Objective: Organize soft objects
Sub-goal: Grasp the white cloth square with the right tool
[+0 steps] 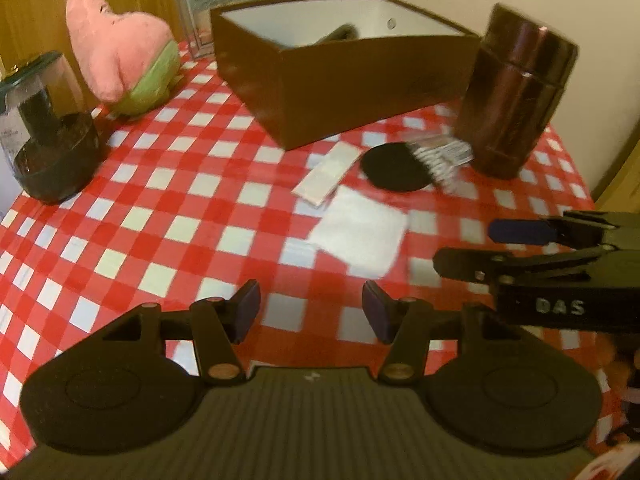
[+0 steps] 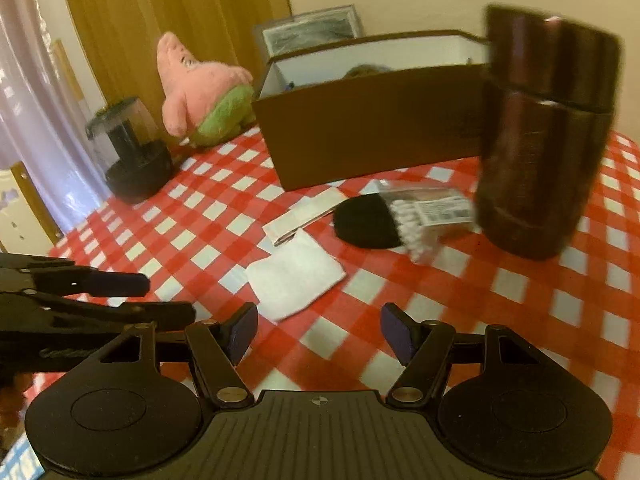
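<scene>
White, a square folded cloth [image 1: 360,232] lies flat on the red-checked surface [image 1: 160,200] before the brown open box [image 1: 340,80], both hand-held grippers, left [image 1: 310,316] and right [image 2: 318,334], hovering apart and empty.

The right gripper [image 2: 318,330] is hovering with its jaws apart and nothing between them above a red-and-white checked tablecloth [image 2: 460,320], while the left gripper [image 2: 132,294] is reaching in from the left edge. Just beyond the jaws a white folded cloth [image 2: 294,278] is lying flat, with a black round pad [image 2: 366,222] and a packet of cotton swabs [image 2: 430,216] farther off. A brown open box [image 2: 372,128] is standing at the far side, a pink plush toy [image 2: 200,92] to its left and a dark cylindrical container [image 2: 544,132] to its right.
</scene>
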`<state>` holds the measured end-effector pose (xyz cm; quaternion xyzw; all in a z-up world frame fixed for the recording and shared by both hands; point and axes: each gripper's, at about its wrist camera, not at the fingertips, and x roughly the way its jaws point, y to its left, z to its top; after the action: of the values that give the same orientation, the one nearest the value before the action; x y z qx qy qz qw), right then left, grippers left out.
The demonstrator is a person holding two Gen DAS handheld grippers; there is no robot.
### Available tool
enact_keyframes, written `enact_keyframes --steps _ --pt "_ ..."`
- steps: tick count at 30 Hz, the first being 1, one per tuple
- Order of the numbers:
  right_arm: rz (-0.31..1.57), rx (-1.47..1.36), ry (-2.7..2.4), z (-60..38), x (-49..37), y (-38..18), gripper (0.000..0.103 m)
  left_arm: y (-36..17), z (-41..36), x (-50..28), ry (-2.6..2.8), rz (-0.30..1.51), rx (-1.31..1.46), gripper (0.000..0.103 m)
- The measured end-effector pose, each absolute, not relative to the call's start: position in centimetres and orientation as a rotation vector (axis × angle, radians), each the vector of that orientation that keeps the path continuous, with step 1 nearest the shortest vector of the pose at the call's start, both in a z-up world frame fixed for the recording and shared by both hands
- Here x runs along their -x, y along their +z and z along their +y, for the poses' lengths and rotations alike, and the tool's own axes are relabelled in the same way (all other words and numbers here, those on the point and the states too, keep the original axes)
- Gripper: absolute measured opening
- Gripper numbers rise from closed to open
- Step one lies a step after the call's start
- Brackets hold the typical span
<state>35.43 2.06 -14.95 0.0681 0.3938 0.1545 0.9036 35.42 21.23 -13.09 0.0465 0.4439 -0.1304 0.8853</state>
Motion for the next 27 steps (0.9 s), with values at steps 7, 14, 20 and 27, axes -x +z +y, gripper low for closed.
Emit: enact_keyframes --steps 7,14,20,27 --pt "0.835 -0.098 0.319 4.6 -39.1 -17.6 0.07 -14.7 23.2 -37.3 -0.255 0.946 -0.105 0.054" --pt "0.842 0.004 0.324 6.4 -41.0 -19.1 0.077 -16.1 24.1 -39.6 -0.242 0.965 -0.107 0.054" --pt "0.805 0.076 0.354 7.7 -40.9 -19.8 0.077 -16.8 24.8 -41.0 -0.232 0.983 -0.114 0.053" --pt "0.786 0.11 0.402 8.5 -40.6 -19.7 0.05 -17.1 24.7 -41.7 -0.245 0.987 -0.113 0.05"
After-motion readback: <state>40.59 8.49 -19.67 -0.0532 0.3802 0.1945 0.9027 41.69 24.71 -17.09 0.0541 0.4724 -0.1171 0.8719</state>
